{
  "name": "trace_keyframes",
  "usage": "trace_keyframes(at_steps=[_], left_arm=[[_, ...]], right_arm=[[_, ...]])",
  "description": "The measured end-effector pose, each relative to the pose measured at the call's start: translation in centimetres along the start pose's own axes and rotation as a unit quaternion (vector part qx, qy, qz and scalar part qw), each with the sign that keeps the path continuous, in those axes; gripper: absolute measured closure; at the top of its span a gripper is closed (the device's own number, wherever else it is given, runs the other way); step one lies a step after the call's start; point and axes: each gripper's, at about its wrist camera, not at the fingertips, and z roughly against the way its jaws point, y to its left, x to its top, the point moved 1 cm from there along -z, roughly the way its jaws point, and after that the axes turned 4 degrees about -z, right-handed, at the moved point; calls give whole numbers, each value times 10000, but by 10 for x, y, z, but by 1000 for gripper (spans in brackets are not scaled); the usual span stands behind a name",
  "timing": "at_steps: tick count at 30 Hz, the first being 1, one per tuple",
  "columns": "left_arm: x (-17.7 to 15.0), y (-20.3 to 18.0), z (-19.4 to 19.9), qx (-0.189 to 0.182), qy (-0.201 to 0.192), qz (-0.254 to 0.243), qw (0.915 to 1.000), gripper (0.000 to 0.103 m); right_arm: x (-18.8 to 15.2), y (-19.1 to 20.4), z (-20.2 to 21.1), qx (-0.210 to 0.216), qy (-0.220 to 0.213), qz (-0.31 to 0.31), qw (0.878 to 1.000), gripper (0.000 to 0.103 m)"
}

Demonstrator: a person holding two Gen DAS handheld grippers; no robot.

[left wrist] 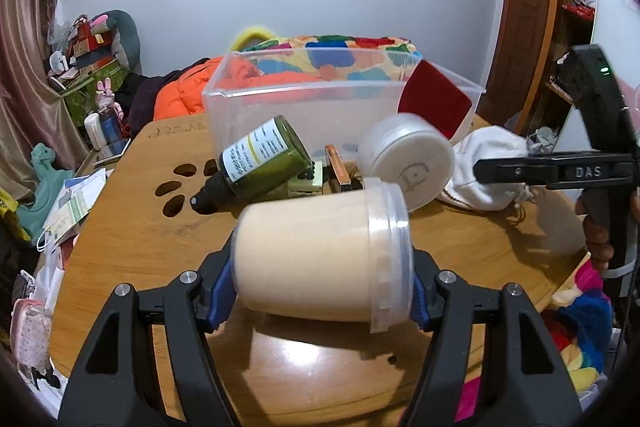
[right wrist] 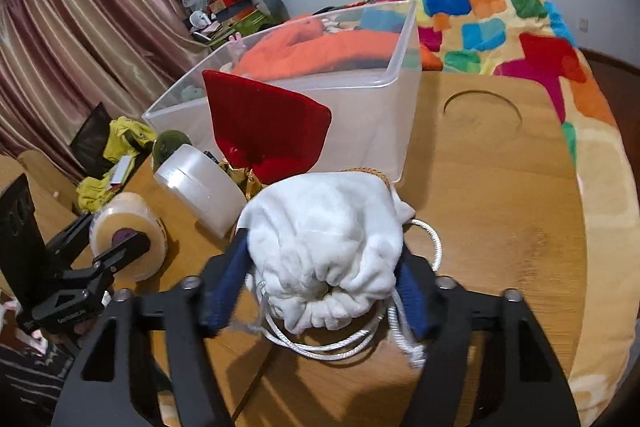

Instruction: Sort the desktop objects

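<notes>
Two grasps running: my left gripper (left wrist: 320, 291) clamps beige jar (left wrist: 320, 259) sideways, right gripper (right wrist: 320, 291) pinches white pouch (right wrist: 324, 247); clear bin (left wrist: 320, 107) sits far, likely destination.

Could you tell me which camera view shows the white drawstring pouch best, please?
The right wrist view: the white pouch fills the centre between the right claw's pads, cord visible. The left wrist view shows only part of it, far right, behind that claw's finger.

A beige jar (left wrist: 320, 259) with a clear lid lies sideways, clamped above the wooden table. A white drawstring pouch (right wrist: 324, 251) sits gripped just in front of the clear bin (right wrist: 360, 99), beside a frosted round tub (right wrist: 196, 183).
</notes>
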Motion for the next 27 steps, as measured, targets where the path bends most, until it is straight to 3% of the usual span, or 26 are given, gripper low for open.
trace_keyframes(at_steps=[3,8,21,27], left_arm=[[-1,-2,-5,55,15,-7,10000,36],[-1,-2,-5,70,-13,19,10000,36],[8,3,8,-176,-134,200,9996,37],[6,2,13,-212,-150,209,9994,37]], right_arm=[[-5,6,6,-162,-170,135,9996,57],[-7,17,23,-394,-446,309,9978,64],[-8,54,83,-1012,-1170,826,9845,65],[-8,64,92,-997,-1259,874,9831,65]])
